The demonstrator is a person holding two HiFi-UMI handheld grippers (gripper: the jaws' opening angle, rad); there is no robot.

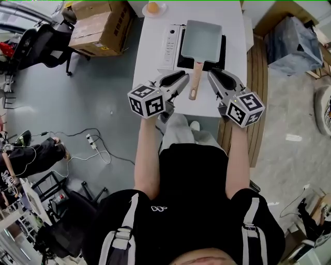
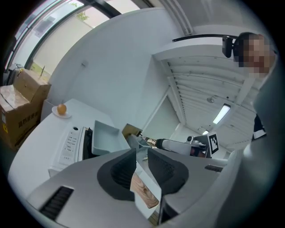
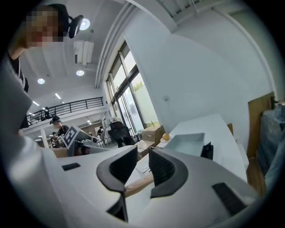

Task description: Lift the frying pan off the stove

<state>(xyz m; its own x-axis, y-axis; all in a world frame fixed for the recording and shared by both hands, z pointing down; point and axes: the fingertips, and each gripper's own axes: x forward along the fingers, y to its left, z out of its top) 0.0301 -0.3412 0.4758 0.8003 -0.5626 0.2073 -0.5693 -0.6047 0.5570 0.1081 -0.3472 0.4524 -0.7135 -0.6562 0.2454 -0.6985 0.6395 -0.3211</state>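
A square pale grey frying pan (image 1: 201, 37) sits on the black stove (image 1: 224, 52) at the far end of the white table (image 1: 147, 62). Its wooden handle (image 1: 195, 80) points back toward me. My left gripper (image 1: 183, 77) hovers just left of the handle, and my right gripper (image 1: 212, 73) hovers just right of it. Neither touches the handle. In the left gripper view the jaws (image 2: 141, 153) stand slightly apart, with a strip of the handle showing beyond the gap. In the right gripper view the jaws (image 3: 143, 161) are also a little apart, and nothing is between them.
The stove's white control panel (image 1: 170, 45) lies left of the pan. An orange on a small plate (image 1: 153, 8) sits at the table's far left corner. A cardboard box (image 1: 101, 26) and an office chair (image 1: 46, 44) stand on the floor to the left. Wooden boards (image 1: 257, 77) run along the table's right side.
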